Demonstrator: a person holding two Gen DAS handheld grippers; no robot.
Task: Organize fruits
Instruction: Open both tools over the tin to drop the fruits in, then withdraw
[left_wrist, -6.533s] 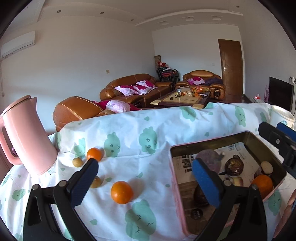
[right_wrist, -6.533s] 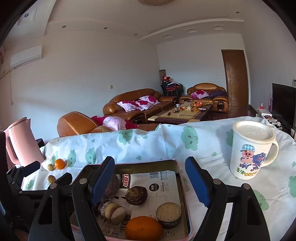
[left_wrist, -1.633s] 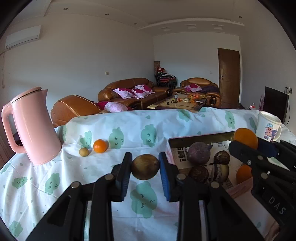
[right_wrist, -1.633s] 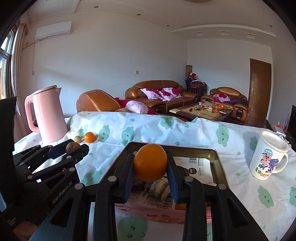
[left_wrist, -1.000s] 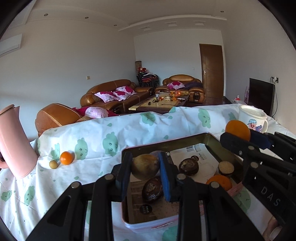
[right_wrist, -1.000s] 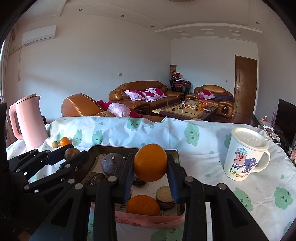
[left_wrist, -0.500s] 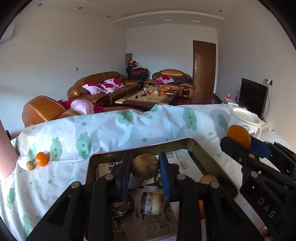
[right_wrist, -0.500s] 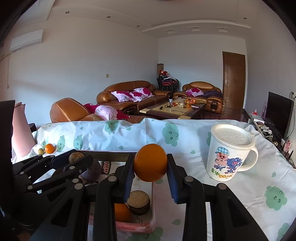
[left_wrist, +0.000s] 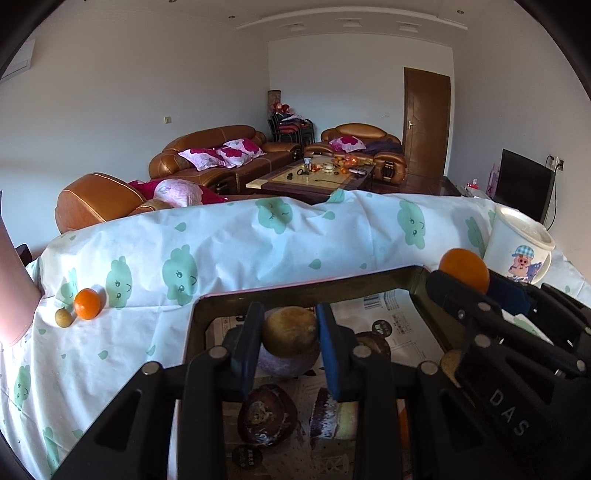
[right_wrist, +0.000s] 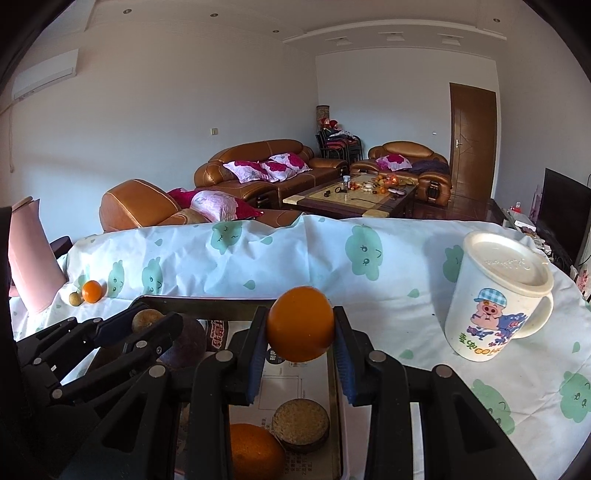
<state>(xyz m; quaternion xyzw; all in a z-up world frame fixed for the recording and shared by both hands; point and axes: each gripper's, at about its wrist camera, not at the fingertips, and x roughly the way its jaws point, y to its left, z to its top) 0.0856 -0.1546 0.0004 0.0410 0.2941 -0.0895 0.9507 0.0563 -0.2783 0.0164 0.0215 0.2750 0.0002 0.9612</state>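
Two fruits are in the air above the tray: a brownish round fruit clamped between the blue pads of the left gripper, and an orange pinched firmly in the right gripper. Both hang over the metal tray, the brown one toward its left half, the orange near its right edge. To finish the step well, each gripper should probably sink until its fruit is just above a bare patch of the printed paper lining, then let go gently so nothing rolls. Under the brown fruit sits a purple fruit, with a dark cut fruit nearer the camera, so a spot to one side looks wiser. Below the orange lie another orange and a round cut piece with a grainy top, which crowd that corner. The two grippers are close together, and the right one's arm crosses the left wrist view, so lowering them one at a time seems safer. On the cloud-print tablecloth, a small orange and a small tan fruit wait just beside each other at the far left, near the pink kettle. A lidded cartoon mug stands right of the tray.
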